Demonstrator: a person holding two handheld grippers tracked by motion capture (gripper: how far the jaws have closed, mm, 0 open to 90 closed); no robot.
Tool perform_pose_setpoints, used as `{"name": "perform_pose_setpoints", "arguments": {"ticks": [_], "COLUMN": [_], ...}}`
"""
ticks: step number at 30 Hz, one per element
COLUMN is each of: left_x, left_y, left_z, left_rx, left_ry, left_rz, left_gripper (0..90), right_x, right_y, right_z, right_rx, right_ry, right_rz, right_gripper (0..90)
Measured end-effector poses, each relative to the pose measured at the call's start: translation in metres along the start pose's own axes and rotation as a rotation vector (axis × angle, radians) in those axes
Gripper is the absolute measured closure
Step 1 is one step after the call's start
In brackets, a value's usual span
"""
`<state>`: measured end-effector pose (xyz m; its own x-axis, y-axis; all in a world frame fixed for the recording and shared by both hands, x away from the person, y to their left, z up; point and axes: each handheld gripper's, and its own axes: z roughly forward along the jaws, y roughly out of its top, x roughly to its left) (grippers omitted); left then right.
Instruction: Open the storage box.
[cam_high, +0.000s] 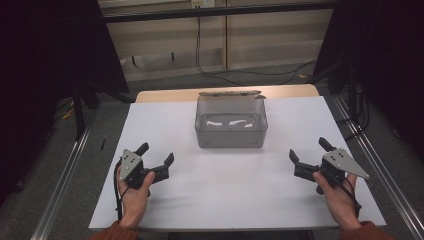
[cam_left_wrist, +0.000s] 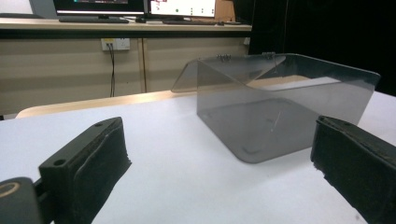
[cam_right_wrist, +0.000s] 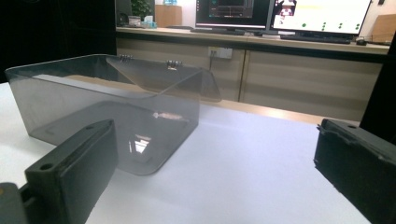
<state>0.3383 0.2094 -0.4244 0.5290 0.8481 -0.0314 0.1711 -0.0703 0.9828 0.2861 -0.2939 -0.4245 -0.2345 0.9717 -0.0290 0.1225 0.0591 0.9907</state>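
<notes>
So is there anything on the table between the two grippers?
No. In the high view, only bare white tabletop lies between the left gripper and right gripper; the clear box sits farther back.

No legible txt, labels or nos. anywhere.

The box looks like smoky see-through plastic, smooth and glossy, with small metal hinges on its lid. A matt white sheet covers the tabletop, whose pale wood shows along the far edge. The tongs' pads look black, matt and slightly rough.
</notes>
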Motion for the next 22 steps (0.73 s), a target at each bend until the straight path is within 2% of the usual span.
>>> {"name": "perform_pose_setpoints", "arguments": {"ticks": [1,3,6,8,11,14,17,20,22], "left_x": [-0.001,-0.001,-0.002,-0.003,-0.004,-0.005,-0.003,0.0,0.002], "left_y": [-0.002,-0.006,-0.007,-0.008,-0.011,-0.012,-0.014,-0.013,-0.012], "left_z": [-0.002,-0.005,-0.011,-0.016,-0.023,-0.028,-0.03,-0.027,-0.027], "left_rx": [0.005,0.018,0.019,0.021,0.021,0.023,0.027,0.014,0.015], "left_ry": [0.009,0.014,0.045,0.063,0.046,0.041,0.06,0.064,0.063], "left_rz": [0.015,-0.006,-0.01,-0.029,-0.043,-0.021,-0.022,-0.063,-0.072], "left_gripper": [3.5,3.6,3.5,3.3,2.8,2.9,2.8,2.9,2.8], "right_x": [-0.001,-0.003,-0.006,-0.009,-0.011,-0.011,-0.012,-0.012,-0.012], "right_y": [-0.001,-0.002,-0.006,-0.009,-0.012,-0.016,-0.019,-0.02,-0.02], "right_z": [-0.002,-0.006,-0.012,-0.017,-0.023,-0.027,-0.03,-0.029,-0.026], "right_rx": [0.001,0.014,0.022,0.028,0.032,0.044,0.047,0.045,0.042], "right_ry": [0.0,-0.005,-0.022,-0.031,-0.039,-0.017,-0.026,-0.022,-0.033], "right_rz": [0.001,-0.004,-0.005,0.002,0.014,0.011,-0.004,0.004,0.011], "right_gripper": [0.0,0.0,0.0,0.0,0.1,0.0,0.0,0.0,0.0]}}
